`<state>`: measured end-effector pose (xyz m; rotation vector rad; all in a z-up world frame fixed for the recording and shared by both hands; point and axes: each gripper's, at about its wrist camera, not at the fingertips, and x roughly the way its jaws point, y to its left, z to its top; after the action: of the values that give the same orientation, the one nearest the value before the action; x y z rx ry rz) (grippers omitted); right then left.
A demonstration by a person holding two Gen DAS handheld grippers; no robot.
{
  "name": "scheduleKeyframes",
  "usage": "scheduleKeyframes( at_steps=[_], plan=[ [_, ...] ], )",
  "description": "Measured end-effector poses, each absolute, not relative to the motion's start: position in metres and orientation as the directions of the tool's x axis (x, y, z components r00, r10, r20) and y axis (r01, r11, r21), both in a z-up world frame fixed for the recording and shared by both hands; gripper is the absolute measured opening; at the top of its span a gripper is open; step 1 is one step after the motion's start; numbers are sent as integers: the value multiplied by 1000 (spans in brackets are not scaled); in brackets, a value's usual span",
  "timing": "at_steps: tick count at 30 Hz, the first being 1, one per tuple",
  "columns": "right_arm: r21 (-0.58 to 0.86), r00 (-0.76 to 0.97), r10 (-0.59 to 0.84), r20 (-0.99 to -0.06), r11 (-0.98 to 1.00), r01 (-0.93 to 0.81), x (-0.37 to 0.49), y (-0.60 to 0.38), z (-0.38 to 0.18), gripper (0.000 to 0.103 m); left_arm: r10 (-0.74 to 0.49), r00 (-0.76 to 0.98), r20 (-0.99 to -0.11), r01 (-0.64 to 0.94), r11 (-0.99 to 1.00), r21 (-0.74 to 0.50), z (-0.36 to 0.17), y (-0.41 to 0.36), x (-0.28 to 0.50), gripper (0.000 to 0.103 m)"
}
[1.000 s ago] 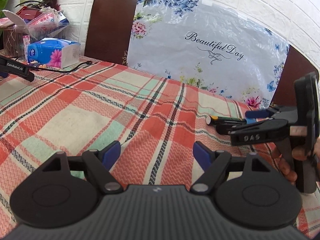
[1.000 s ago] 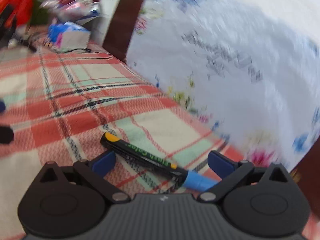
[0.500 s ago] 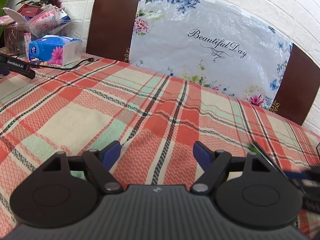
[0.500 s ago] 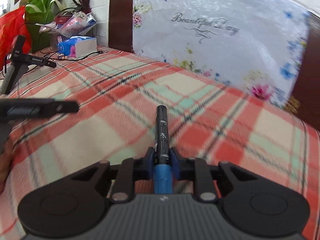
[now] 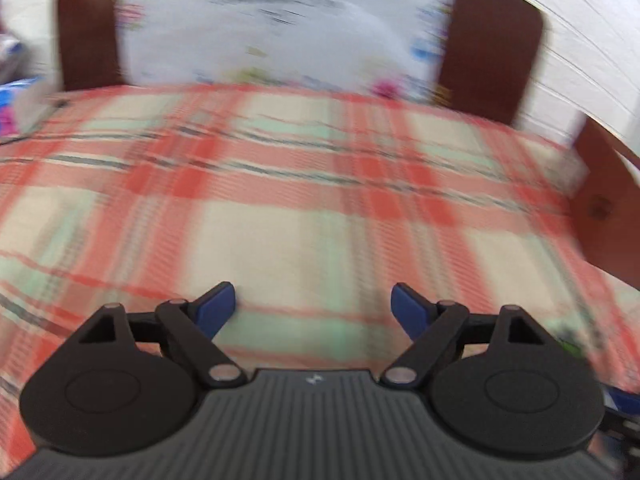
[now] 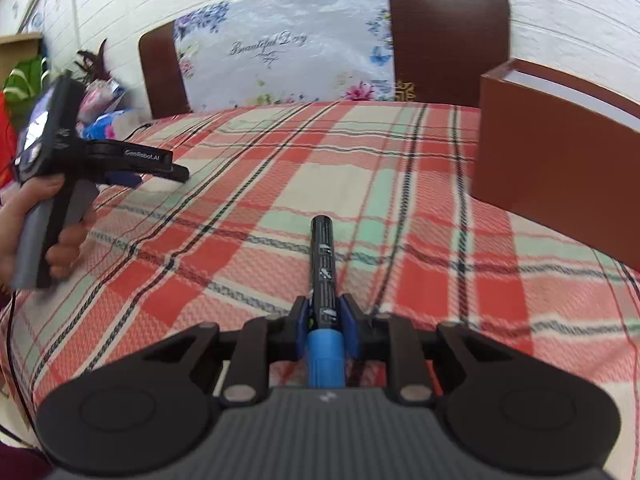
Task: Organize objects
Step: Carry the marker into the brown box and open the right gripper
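Note:
My right gripper is shut on a black marker with a blue cap; it holds the marker above the plaid tablecloth, pointing forward. A brown open box stands on the table to the right. My left gripper is open and empty above the tablecloth; its view is blurred by motion. The left gripper also shows in the right wrist view, held in a hand at the left.
Two brown chair backs stand behind the table, with a flowered plastic sheet over one. A tissue pack and clutter sit at the far left. A black cable hangs at the table's left edge.
My right gripper closed on the marker, lifted it off the cloth and swung right, bringing the brown box into view. My left gripper, still open, is turning right.

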<state>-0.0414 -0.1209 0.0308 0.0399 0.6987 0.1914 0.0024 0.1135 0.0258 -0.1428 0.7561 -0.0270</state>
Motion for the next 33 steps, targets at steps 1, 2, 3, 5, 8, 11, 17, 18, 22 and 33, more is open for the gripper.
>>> scheduleKeyframes(
  at_steps=[1, 2, 3, 5, 8, 11, 17, 18, 22, 33],
  plan=[
    [97, 751, 183, -634, 983, -158, -41, -120, 31, 18, -125, 705, -698, 15, 987, -162, 30, 96, -2, 86],
    [89, 754, 179, -632, 983, -158, -41, -119, 31, 18, -178, 679, -712, 56, 980, -191, 33, 80, -6, 86],
    [75, 758, 172, -629, 984, -161, -42, -117, 30, 18, -216, 656, -723, 87, 974, -211, 36, 67, -9, 86],
    [46, 768, 161, -621, 985, -169, -46, -115, 29, 21, -234, 626, -744, 127, 972, -198, 39, 40, -16, 87],
    [7, 780, 145, -608, 984, -178, -55, -115, 28, 25, -193, 614, -765, 146, 981, -130, 39, 13, -20, 87],
    [-5, 786, 140, -602, 984, -180, -61, -119, 27, 31, -146, 614, -775, 144, 987, -72, 38, -1, -21, 87],
    [9, 786, 156, -598, 982, -187, -62, -124, 28, 33, -117, 594, -796, 125, 991, -53, 33, -10, -19, 88],
    [6, 788, 156, -596, 982, -189, -62, -124, 27, 34, -115, 592, -797, 123, 991, -51, 33, -12, -19, 89],
    [7, 788, 160, -594, 981, -195, -62, -124, 27, 35, -135, 565, -814, 125, 989, -78, 30, -18, -20, 89],
    [-22, 783, 175, -597, 972, -234, -68, -120, 28, 20, -232, 541, -808, 217, 967, -132, 27, -44, -15, 55]
  ],
)
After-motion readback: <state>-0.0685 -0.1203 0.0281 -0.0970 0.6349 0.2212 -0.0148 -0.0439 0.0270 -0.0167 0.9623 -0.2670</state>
